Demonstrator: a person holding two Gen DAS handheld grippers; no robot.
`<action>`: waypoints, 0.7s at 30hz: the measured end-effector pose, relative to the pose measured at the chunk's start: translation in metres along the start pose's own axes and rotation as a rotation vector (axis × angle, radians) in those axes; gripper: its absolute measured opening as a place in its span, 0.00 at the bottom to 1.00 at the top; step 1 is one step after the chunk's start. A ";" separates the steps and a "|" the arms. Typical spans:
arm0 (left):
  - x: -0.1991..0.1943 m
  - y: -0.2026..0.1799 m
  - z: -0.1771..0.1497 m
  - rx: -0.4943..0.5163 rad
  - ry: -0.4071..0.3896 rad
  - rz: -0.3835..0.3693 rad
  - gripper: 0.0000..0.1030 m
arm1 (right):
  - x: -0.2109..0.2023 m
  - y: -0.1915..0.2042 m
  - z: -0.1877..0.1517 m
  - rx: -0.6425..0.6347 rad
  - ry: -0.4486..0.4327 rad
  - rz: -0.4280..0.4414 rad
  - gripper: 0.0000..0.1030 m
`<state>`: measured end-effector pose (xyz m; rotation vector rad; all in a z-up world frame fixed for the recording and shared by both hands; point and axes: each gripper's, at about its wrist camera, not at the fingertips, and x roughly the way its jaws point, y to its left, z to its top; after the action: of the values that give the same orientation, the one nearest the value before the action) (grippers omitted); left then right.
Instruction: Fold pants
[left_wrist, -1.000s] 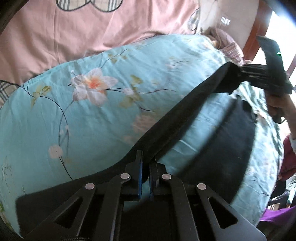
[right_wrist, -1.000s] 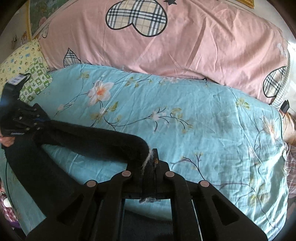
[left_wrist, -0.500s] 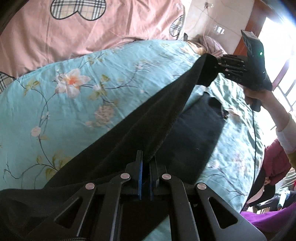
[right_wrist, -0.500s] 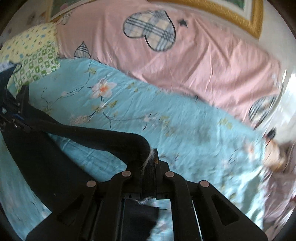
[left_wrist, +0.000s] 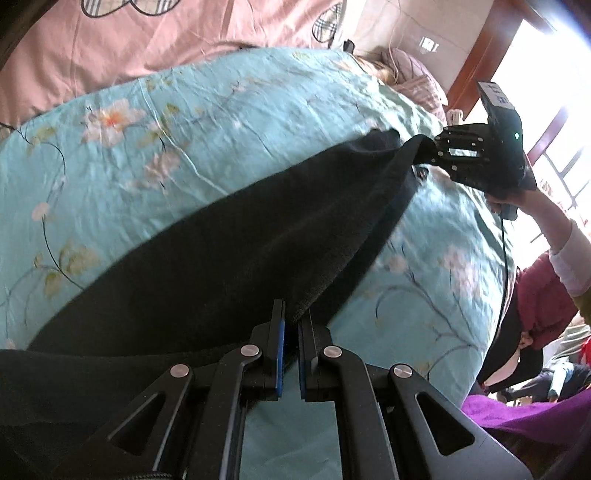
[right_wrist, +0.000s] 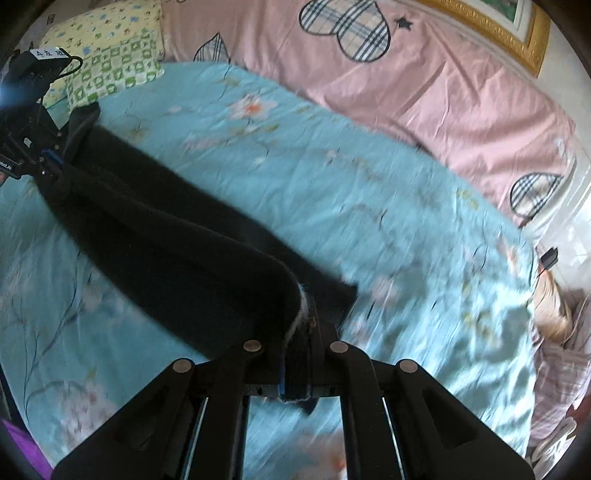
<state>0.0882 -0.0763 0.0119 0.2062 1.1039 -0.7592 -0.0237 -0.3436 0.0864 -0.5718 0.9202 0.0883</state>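
Black pants (left_wrist: 229, 254) stretch across a teal floral bedspread (left_wrist: 184, 122), held between both grippers. My left gripper (left_wrist: 291, 325) is shut on one end of the pants edge. My right gripper (right_wrist: 301, 317) is shut on the other end, where a pale hem edge shows. The pants (right_wrist: 177, 243) lie as a long doubled band on the bed. Each gripper shows in the other's view: the right one (left_wrist: 432, 155) at the far right, the left one (right_wrist: 51, 162) at the far left.
A pink quilt with plaid hearts (right_wrist: 369, 55) lies along the far side of the bed. A yellow-green pillow (right_wrist: 107, 55) is at the far left. A person's hair and plaid clothing (right_wrist: 554, 314) lie at the right. A window frame (left_wrist: 476, 66) stands beyond.
Both grippers have lowered and carried the pants across the bed; the held fabric now spreads wider over the lower layer, nearer the bedspread.
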 end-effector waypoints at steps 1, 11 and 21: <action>0.003 0.000 -0.004 -0.005 0.007 -0.004 0.04 | 0.000 0.001 -0.003 0.002 0.006 0.002 0.07; 0.008 0.006 -0.025 -0.097 0.010 -0.034 0.20 | 0.000 -0.001 -0.023 0.183 0.074 0.065 0.25; -0.037 0.031 -0.059 -0.293 -0.104 -0.005 0.29 | -0.036 0.029 -0.022 0.254 -0.022 0.091 0.42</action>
<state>0.0569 -0.0069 0.0103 -0.0831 1.1024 -0.5976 -0.0707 -0.3243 0.0915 -0.2931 0.9194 0.0577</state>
